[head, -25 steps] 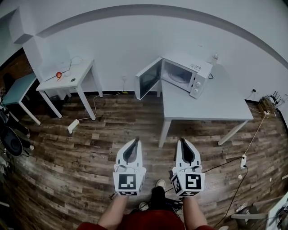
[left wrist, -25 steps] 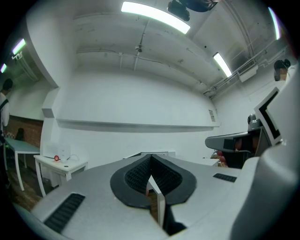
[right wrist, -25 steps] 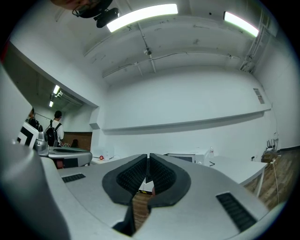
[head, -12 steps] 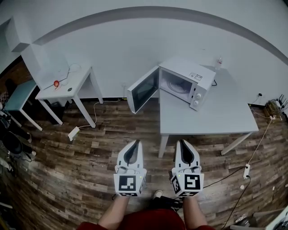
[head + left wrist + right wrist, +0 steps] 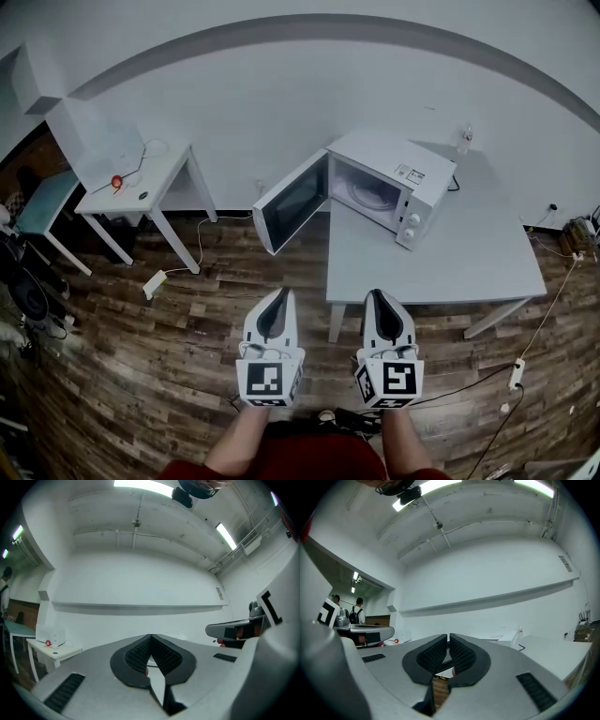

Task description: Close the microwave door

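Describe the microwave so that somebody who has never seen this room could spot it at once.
Against the long white wall stand two tables; look to the larger grey square table on the right. At its back left corner sits the white box-shaped microwave oven. Its dark-windowed door hangs wide open past the table's edge, unlike anything on the small white side table.

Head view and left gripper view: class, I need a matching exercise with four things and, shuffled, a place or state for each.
Things:
1 microwave door
2 red object
3 power strip
4 left gripper

Places or states:
A on the wooden floor
B shut, empty
C swung open
D on the small white table

Pairs: 1-C, 2-D, 3-A, 4-B
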